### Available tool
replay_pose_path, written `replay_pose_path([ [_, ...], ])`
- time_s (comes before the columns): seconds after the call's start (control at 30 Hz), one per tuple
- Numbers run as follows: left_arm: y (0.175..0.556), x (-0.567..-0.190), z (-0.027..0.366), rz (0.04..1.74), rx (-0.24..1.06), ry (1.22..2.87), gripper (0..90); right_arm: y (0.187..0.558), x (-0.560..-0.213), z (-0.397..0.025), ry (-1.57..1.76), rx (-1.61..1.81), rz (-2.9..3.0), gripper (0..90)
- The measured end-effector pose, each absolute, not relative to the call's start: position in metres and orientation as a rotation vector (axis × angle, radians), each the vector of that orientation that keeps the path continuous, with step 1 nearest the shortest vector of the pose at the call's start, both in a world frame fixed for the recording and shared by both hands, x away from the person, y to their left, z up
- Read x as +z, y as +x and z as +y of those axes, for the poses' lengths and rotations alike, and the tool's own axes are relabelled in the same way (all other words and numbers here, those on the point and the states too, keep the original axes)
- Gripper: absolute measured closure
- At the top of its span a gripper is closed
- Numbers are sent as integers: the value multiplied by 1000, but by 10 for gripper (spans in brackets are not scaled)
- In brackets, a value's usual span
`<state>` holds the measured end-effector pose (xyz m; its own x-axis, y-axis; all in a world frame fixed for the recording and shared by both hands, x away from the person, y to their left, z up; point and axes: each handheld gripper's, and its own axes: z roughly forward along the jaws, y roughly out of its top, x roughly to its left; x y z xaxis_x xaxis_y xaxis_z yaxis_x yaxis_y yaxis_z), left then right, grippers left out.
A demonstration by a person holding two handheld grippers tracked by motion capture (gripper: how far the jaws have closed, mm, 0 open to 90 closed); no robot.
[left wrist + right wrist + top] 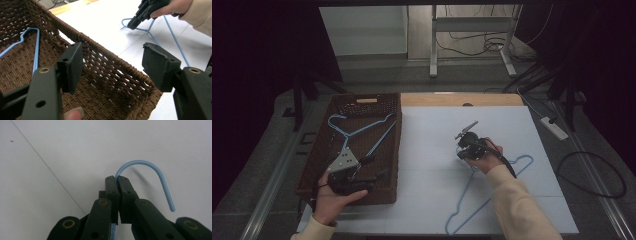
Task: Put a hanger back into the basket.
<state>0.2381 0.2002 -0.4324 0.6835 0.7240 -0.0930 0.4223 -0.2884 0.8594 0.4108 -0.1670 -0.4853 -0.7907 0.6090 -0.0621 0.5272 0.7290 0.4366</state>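
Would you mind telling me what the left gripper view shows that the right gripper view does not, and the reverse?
The left gripper view alone shows the brown woven basket, a blue hanger in the basket, and the left gripper with its jaws wide apart above the basket's rim. The right gripper view alone shows, close up, the right gripper with its jaws shut on the neck just below the hook of the blue hanger on the table. Both share the white table surface, that hanger and the right gripper.
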Motion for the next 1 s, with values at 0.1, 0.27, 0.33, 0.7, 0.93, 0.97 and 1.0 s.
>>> replay_pose_path([
  [0.1, 238, -432, 200, 889, 391, 1925, 341, 407, -478, -170, 891, 638, 2714, 880],
  [0.27, 237, -432, 197, 887, 388, 1927, 341, 402, -469, -175, 873, 693, 2689, 881],
  [0.33, 238, -432, 196, 887, 383, 1928, 341, 401, -467, -178, 873, 711, 2681, 880],
  [0.7, 240, -436, 174, 861, 292, 1938, 336, 392, -459, -186, 862, 771, 2634, 880],
  [0.93, 242, -437, 151, 835, 245, 1968, 327, 389, -456, -187, 842, 788, 2619, 880],
  [0.97, 243, -437, 147, 832, 237, 1974, 327, 388, -456, -187, 845, 790, 2617, 880],
  [1.0, 243, -437, 143, 829, 232, 1976, 327, 387, -455, -187, 839, 795, 2615, 880],
])
